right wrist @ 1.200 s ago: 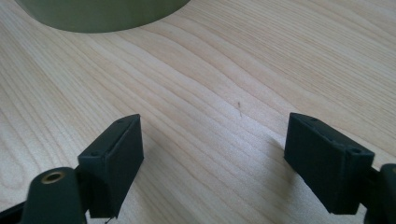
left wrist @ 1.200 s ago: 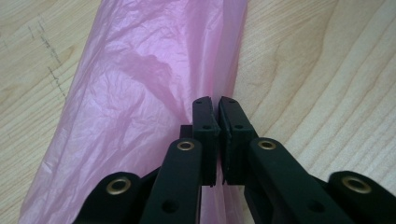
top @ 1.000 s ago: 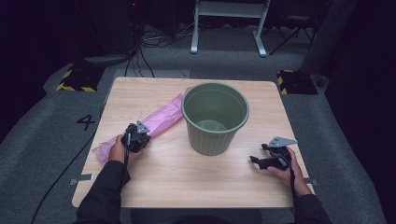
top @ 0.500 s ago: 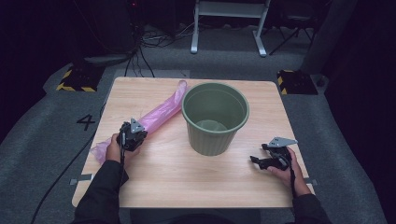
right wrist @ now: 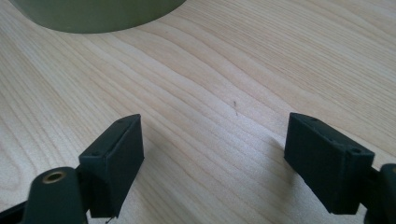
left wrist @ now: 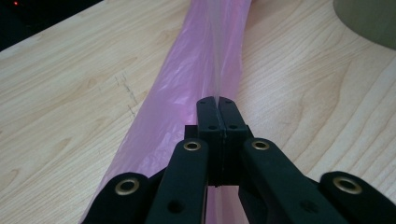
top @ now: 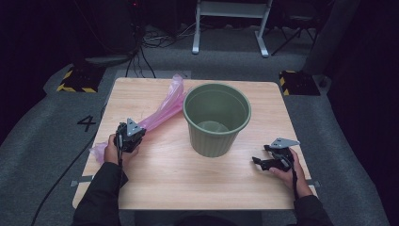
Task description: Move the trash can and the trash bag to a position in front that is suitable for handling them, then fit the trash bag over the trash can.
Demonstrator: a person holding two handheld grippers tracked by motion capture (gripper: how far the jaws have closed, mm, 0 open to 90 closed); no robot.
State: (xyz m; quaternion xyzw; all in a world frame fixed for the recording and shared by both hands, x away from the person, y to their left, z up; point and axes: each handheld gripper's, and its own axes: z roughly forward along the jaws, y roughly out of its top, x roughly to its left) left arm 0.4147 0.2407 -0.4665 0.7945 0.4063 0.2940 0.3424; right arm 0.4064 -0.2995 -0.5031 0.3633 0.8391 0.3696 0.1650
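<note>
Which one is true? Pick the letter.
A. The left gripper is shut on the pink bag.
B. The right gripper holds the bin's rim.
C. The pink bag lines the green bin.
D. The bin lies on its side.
A: in the left gripper view the left gripper has its jaws pressed together on a fold of the pink bag, which lies stretched along the table.

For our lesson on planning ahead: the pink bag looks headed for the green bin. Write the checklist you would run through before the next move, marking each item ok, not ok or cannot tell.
1. Left gripper grips the pink bag: ok, the jaws are closed with the film pinched between them.
2. Right gripper ready to help: ok, its jaws stand open over bare wood, holding nothing.
3. Green bin upright: ok, it stands on the table with its mouth facing up.
4. Bin free for the bag: ok, nothing shows inside it.
5. Bag opened out: not ok, it lies as a long bunched strip beside the bin.
6. Which end of the bag is its mouth: cannot tell.
</note>
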